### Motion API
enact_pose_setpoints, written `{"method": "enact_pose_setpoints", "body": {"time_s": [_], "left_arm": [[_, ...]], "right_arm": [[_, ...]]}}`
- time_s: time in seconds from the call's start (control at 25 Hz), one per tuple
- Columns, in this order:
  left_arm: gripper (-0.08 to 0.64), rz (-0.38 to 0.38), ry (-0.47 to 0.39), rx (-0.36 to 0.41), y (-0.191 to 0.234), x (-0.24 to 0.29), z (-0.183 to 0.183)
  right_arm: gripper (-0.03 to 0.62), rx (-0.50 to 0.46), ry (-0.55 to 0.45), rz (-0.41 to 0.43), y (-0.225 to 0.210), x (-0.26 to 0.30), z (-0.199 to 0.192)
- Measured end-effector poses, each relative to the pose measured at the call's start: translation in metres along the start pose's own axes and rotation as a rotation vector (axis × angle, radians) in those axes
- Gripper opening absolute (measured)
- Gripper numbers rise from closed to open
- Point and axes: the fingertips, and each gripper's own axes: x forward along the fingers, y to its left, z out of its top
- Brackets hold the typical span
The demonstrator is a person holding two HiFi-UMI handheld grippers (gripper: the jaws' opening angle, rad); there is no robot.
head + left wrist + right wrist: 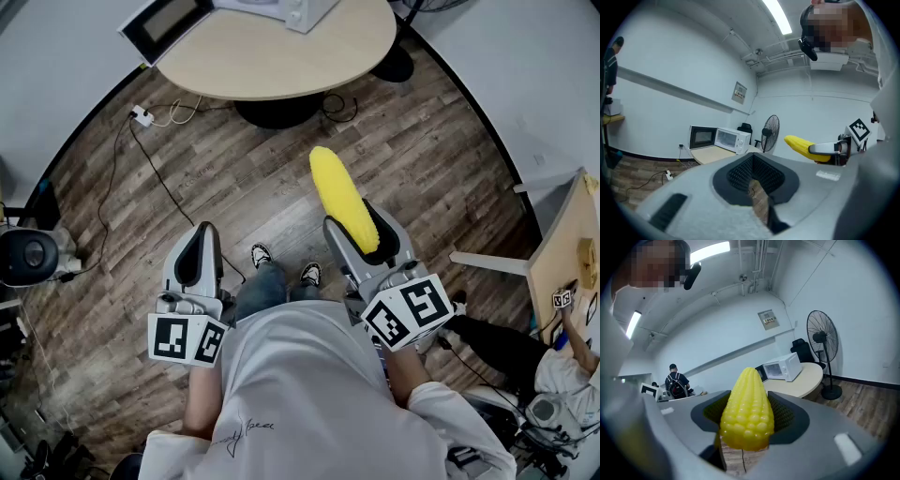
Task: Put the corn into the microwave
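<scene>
A yellow corn cob (pixel 341 198) sticks forward out of my right gripper (pixel 361 234), whose jaws are shut on its near end. In the right gripper view the corn (pixel 747 408) fills the space between the black pads (pixel 787 417). My left gripper (pixel 197 255) is held beside it to the left, shut with nothing in it. The white microwave (pixel 283 8) stands on a round wooden table (pixel 281 56) some way ahead, its door (pixel 165 25) swung open to the left. It also shows in the left gripper view as the microwave (pixel 733 139), and the corn (pixel 801 146) appears there at the right.
A standing fan (pixel 823 346) is right of the table, its base (pixel 394 66) on the wood floor. A power strip (pixel 142 116) and cables lie left of the table. A person (pixel 562 367) sits at a desk (pixel 561 267) to the right.
</scene>
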Motion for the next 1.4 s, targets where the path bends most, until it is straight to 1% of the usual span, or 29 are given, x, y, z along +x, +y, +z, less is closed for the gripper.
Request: {"method": "enact_pose_setpoints", "body": {"time_s": [0.16, 0.4, 0.64, 1.0, 1.2, 1.4], "left_arm": [[-0.012, -0.008, 0.0, -0.007, 0.011, 0.003, 0.006], [-0.012, -0.022, -0.014, -0.021, 0.038, 0.002, 0.015], [-0.012, -0.043, -0.033, -0.031, 0.072, 0.002, 0.027], [-0.012, -0.097, -0.061, -0.028, 0.108, -0.007, 0.044], [-0.011, -0.102, -0.069, -0.027, 0.131, -0.016, 0.049], [-0.011, -0.087, -0.065, -0.053, 0.154, -0.021, 0.048]], "right_arm": [[0.259, 0.003, 0.01, 0.005, 0.007, 0.014, 0.0], [0.258, 0.009, 0.02, 0.019, 0.03, 0.038, -0.002], [0.258, 0.043, -0.012, 0.036, 0.055, 0.066, 0.006], [0.258, 0.039, -0.042, 0.057, 0.096, 0.106, 0.01], [0.259, 0.046, -0.043, 0.064, 0.115, 0.126, 0.005], [0.258, 0.024, -0.027, 0.063, 0.129, 0.144, 0.003]]}}
